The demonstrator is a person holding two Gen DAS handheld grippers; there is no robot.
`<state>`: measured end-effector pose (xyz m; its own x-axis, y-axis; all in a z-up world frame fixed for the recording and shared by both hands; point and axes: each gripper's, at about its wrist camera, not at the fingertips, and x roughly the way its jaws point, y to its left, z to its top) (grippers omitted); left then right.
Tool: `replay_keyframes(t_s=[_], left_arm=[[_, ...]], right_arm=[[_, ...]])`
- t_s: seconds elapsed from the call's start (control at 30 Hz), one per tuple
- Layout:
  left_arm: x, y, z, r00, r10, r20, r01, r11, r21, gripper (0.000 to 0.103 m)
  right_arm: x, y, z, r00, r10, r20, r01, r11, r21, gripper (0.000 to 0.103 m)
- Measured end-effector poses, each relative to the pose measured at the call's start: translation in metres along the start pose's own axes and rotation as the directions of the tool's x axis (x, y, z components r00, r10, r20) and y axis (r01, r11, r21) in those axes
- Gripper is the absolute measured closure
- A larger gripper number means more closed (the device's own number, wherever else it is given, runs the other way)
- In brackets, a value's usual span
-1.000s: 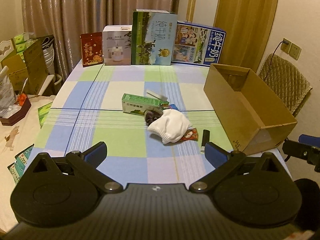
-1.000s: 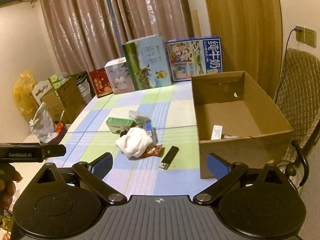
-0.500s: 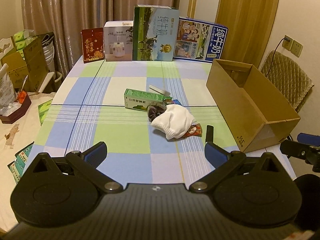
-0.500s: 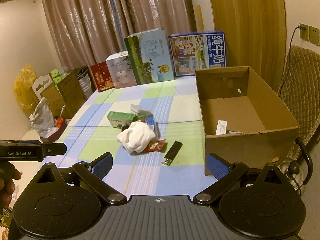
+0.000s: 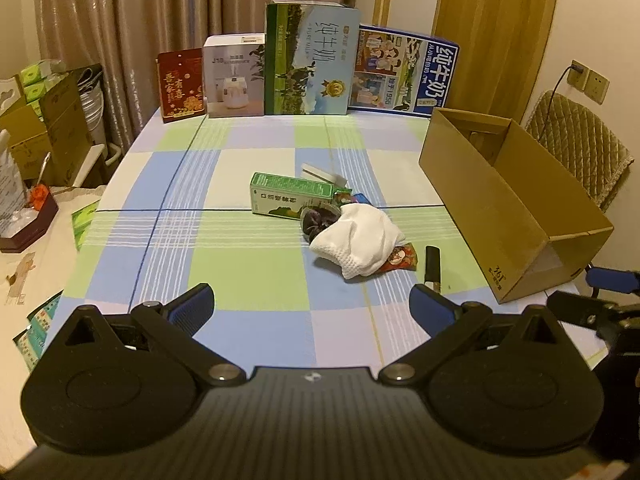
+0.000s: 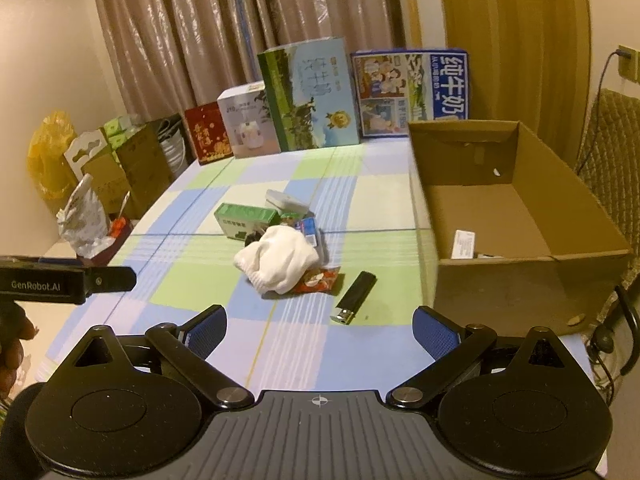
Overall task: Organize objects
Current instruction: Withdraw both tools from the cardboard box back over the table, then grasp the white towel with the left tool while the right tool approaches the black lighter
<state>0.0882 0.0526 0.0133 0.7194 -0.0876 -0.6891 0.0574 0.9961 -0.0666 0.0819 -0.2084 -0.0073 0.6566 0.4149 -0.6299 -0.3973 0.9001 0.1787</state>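
Note:
A small heap lies mid-table: a white sock [image 5: 358,240] [image 6: 280,258], a green carton [image 5: 290,199] [image 6: 245,220], a dark purple item [image 5: 318,220], a red snack packet [image 5: 402,258] [image 6: 318,280], a black lighter [image 5: 433,266] [image 6: 355,292] and a flat white case [image 5: 323,172] [image 6: 285,201]. An open cardboard box [image 5: 496,204] [image 6: 520,216] stands at the right edge. My left gripper [image 5: 311,306] hangs open over the near table edge, short of the heap. My right gripper [image 6: 320,330] is open too, just before the lighter.
Four upright printed boxes line the table's far edge, among them a tall green milk carton box [image 5: 308,60] [image 6: 310,96]. A quilted chair [image 5: 576,148] stands behind the cardboard box. Cartons and bags crowd the floor at left [image 6: 100,168]. A hand [image 6: 12,344] holds the left gripper.
Both grippers have drawn back and risen a little, so the heap and box sit slightly farther off. Jaws stayed open; nothing on the table moved.

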Motion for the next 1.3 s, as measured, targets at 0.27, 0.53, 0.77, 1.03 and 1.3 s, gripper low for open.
replay_keyframes(t_s=[0.27, 0.53, 0.77, 1.03, 1.3], left_arm=[[0.033, 0.008, 0.003, 1.0, 0.004, -0.026, -0.003, 1.0, 0.021, 0.001], [0.074, 0.015, 0.008, 0.997, -0.039, -0.064, 0.041, 0.999, 0.023, 0.002], [0.115, 0.012, 0.015, 0.995, -0.063, -0.071, 0.07, 0.994, 0.09, 0.006], [0.163, 0.004, 0.019, 0.984, -0.161, -0.075, 0.172, 0.97, 0.174, 0.014], [0.2, -0.011, 0.024, 0.964, -0.252, -0.083, 0.264, 0.936, 0.233, 0.027]], right_arm=[[0.042, 0.008, -0.004, 0.999, -0.011, -0.031, 0.009, 0.998, -0.065, 0.016], [0.098, 0.009, -0.01, 0.995, -0.019, -0.101, 0.009, 0.995, -0.102, 0.047], [0.143, -0.001, -0.009, 0.991, -0.054, -0.124, 0.04, 0.993, -0.109, 0.048], [0.182, -0.009, -0.01, 0.985, -0.086, -0.147, 0.068, 0.99, -0.124, 0.051], [0.192, -0.018, -0.015, 0.981, -0.099, -0.167, 0.083, 0.992, -0.096, 0.054]])
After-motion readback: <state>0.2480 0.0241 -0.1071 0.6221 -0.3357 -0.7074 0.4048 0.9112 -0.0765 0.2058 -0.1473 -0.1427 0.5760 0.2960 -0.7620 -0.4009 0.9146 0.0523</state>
